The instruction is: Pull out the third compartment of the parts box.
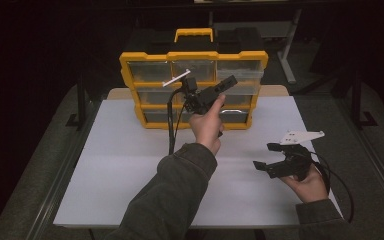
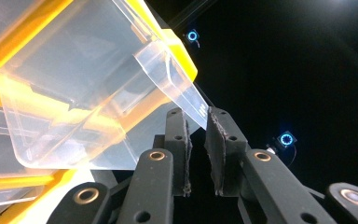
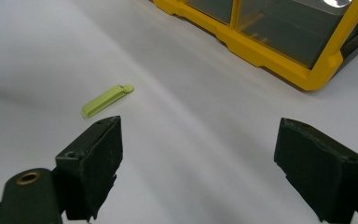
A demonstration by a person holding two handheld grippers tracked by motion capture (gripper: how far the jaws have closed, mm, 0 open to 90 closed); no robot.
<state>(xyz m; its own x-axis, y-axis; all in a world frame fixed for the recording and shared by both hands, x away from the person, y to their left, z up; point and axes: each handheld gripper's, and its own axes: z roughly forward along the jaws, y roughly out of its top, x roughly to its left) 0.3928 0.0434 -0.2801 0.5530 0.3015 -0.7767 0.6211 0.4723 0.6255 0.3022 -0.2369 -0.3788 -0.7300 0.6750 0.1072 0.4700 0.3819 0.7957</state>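
Left claw (image 2: pixel 197 140) nips the lip of a clear drawer (image 2: pixel 88 93) pulled from the yellow organizer (image 2: pixel 179 42)

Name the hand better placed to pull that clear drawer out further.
Left. The left gripper is shut on the clear drawer's lip at the yellow organizer. The right gripper rests open on the table, well away.

Lab-style recording bay: dark, unlit surroundings; white table (image 1: pixel 130 165) on metal frame; blue ring-lit tracking units (image 2: pixel 286 138) in the blackness; yellow parts organizer (image 1: pixel 147 122) at the table's far edge.
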